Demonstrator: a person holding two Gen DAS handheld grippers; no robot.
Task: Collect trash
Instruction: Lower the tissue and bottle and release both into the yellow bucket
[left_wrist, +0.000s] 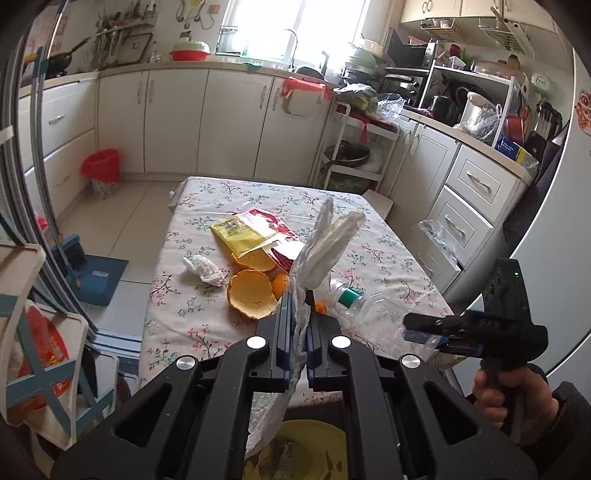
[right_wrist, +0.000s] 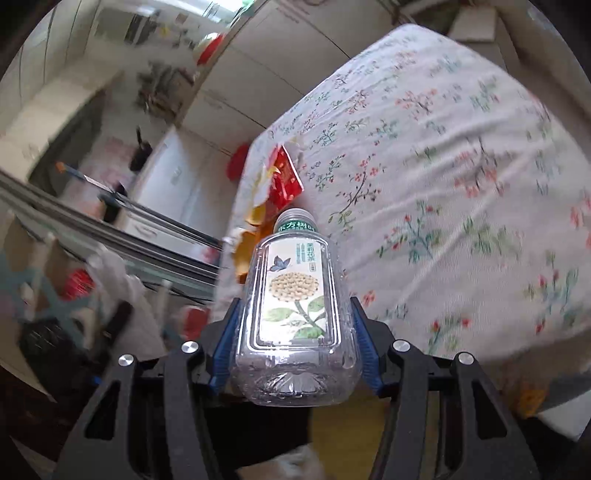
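Left wrist view: one bottle (left_wrist: 364, 301), two orange peels (left_wrist: 251, 299)

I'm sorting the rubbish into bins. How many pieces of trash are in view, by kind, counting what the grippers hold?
Plastic bottle, in the right gripper: 1
White plastic bag, in the left gripper: 1
Snack wrappers: yellow, red: 2
Crumpled white tissue: 1
Large orange peel pieces: 2
Total: 7
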